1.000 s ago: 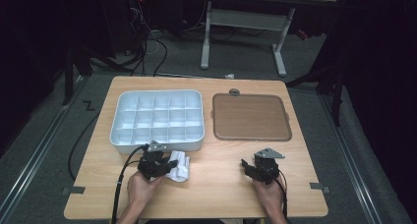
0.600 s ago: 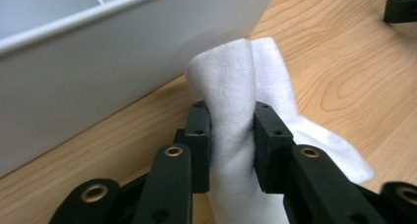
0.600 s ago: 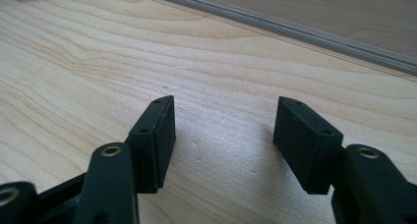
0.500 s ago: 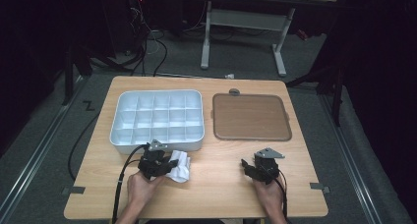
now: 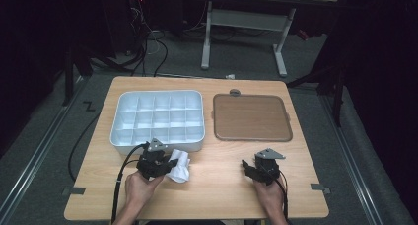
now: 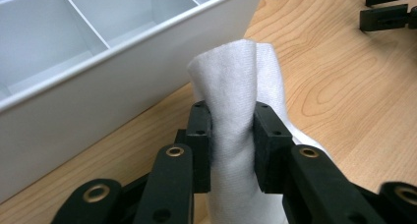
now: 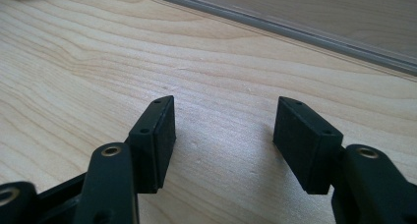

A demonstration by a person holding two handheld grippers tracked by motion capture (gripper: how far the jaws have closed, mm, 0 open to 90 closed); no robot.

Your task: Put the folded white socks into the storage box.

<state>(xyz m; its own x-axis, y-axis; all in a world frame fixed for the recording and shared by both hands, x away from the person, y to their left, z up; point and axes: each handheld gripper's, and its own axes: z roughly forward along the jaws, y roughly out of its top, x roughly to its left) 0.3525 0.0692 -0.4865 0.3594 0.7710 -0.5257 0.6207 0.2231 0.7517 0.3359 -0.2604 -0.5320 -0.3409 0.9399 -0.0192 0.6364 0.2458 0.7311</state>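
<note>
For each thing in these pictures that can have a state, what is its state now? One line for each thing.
White rolled cloth: pinched between the jaws, standing up from the wooden table.
Left hand-held gripper: shut on the cloth.
Right hand-held gripper: open, nothing between the jaws.
White plastic compartment tray: every compartment in sight empty.
Flat brown tray with grey rim: nothing on it.

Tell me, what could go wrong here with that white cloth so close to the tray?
The left gripper pinches the white cloth only across a narrow fold, so the limp rest could sag and slip out when lifted. The divided tray stands right beside it, so the dangling cloth might catch on the tray's wall or drape over several compartments. The right gripper rests open on the table, too far off to help.
</note>
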